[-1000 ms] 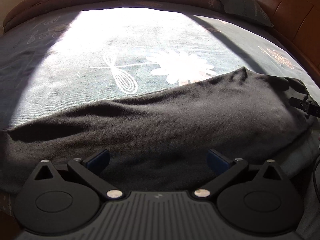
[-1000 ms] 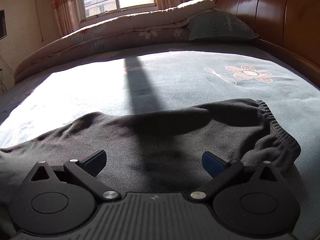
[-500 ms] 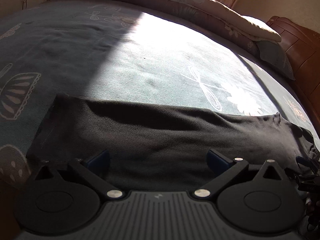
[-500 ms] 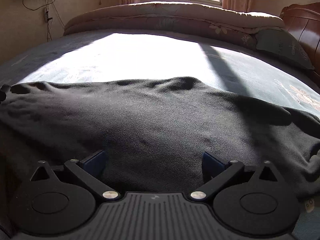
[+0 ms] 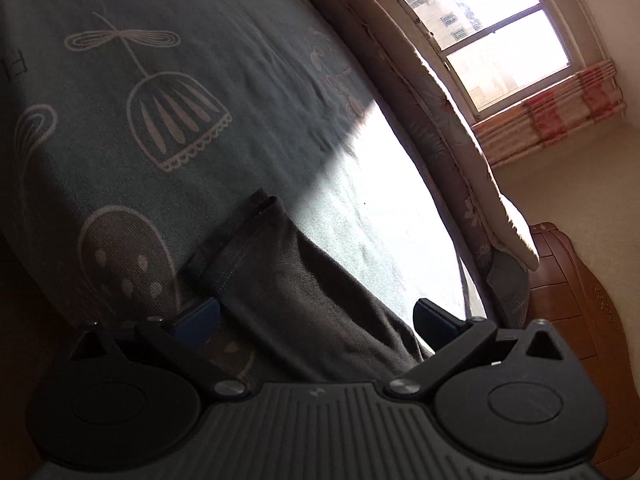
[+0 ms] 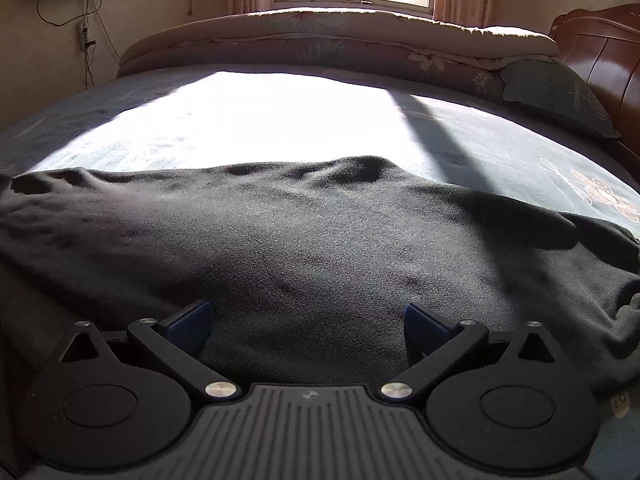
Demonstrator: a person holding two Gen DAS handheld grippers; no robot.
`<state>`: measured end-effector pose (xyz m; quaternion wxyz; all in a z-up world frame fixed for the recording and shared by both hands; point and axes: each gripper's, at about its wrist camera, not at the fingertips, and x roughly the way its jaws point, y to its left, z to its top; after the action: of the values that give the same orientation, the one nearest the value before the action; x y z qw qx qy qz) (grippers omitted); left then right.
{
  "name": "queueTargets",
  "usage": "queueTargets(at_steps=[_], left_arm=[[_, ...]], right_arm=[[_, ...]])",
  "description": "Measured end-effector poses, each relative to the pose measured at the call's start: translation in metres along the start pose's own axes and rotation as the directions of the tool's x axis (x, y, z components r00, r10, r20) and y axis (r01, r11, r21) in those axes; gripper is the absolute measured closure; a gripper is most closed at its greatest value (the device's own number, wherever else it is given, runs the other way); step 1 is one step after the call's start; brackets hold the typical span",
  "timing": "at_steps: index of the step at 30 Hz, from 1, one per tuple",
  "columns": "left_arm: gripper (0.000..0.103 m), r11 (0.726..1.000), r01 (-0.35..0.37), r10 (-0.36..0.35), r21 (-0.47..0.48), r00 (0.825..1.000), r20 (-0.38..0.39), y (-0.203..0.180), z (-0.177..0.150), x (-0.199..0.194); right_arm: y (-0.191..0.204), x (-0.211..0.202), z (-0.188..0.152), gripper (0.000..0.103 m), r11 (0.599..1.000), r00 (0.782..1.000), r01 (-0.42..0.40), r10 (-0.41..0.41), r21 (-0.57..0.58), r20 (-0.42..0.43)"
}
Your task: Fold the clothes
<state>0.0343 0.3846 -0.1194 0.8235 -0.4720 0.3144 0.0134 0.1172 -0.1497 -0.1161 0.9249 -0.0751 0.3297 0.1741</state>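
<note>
Dark garment (image 6: 304, 248), long and laid flat across the near side of the bed (image 6: 280, 120), on the teal patterned bedspread; from the hemmed end and what looks like a waistband at far right we take it for trousers, though we cannot be sure.

Left gripper (image 5: 316, 316): fingers spread wide, released, nothing between them. It is tilted over the hemmed leg end (image 5: 240, 248), which lies just ahead of the left blue pad. Right gripper (image 6: 308, 328): fingers likewise spread and empty, low over the middle of the cloth.

Our reading of the step: approach, before any pinch. Garment looks laid out lengthwise but not yet folded end to end.

Next move, as we judge it: left fingers need to come down on the hem and catch both layers at the stitched edge; right likely pins or lifts mid-length to give a crease line.

Writing: pillow (image 6: 556, 96) by the wooden headboard (image 6: 600, 56) carries pale lettering, possibly "FLOWER", too distorted to confirm. No label visible on the garment.
</note>
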Motion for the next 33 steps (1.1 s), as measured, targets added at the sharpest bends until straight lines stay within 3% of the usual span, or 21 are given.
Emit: queueTargets(at_steps=[6,12,15,20,21,23,24,26,29,33], left_arm=[[0.001,0.999,0.010,-0.010,-0.043,1.000,0.009,0.005,0.007,0.019],[0.001,0.996,0.081,-0.079,-0.027,0.995,0.059,-0.001,0.013,0.022],[0.001,0.997,0.056,-0.053,-0.049,0.997,0.047,0.008,0.013,0.031],[0.005,0.978,0.154,-0.138,-0.139,0.983,0.123,0.031,0.007,0.033],[0.009,0.979,0.145,-0.127,-0.141,0.983,0.134,0.032,0.007,0.033],[0.035,0.988,0.092,-0.074,-0.125,0.987,0.143,0.031,0.006,0.033],[0.044,0.993,0.054,-0.038,-0.106,0.989,0.141,0.028,0.005,0.032],[0.079,0.998,-0.033,0.040,-0.051,0.989,0.141,0.022,0.001,0.031],[0.095,0.988,-0.147,0.139,0.049,0.980,0.146,0.008,-0.002,0.028],[0.099,0.969,-0.199,0.170,0.147,0.967,0.192,-0.015,0.004,0.020]], right_arm=[[0.001,-0.001,0.000,0.000,1.000,1.000,0.004,-0.004,0.003,-0.002],[0.000,-0.001,0.000,0.000,1.000,1.000,0.006,-0.006,0.003,0.001],[0.001,-0.001,-0.001,0.000,1.000,1.000,0.007,-0.007,0.002,0.002],[0.001,-0.001,-0.001,0.000,1.000,1.000,0.007,-0.007,0.001,0.003],[0.001,-0.001,-0.001,0.000,1.000,1.000,0.008,-0.008,0.001,0.004],[0.001,0.000,-0.001,0.000,1.000,1.000,0.009,-0.009,0.001,0.007],[0.001,0.000,-0.001,0.000,1.000,1.000,0.010,-0.010,0.001,0.006],[0.001,0.000,-0.001,0.000,1.000,1.000,0.010,-0.010,-0.001,0.005],[0.001,0.000,0.000,0.000,1.000,1.000,0.011,-0.011,-0.001,0.006],[0.002,-0.001,0.001,0.000,1.000,1.000,0.017,-0.017,-0.001,-0.004]])
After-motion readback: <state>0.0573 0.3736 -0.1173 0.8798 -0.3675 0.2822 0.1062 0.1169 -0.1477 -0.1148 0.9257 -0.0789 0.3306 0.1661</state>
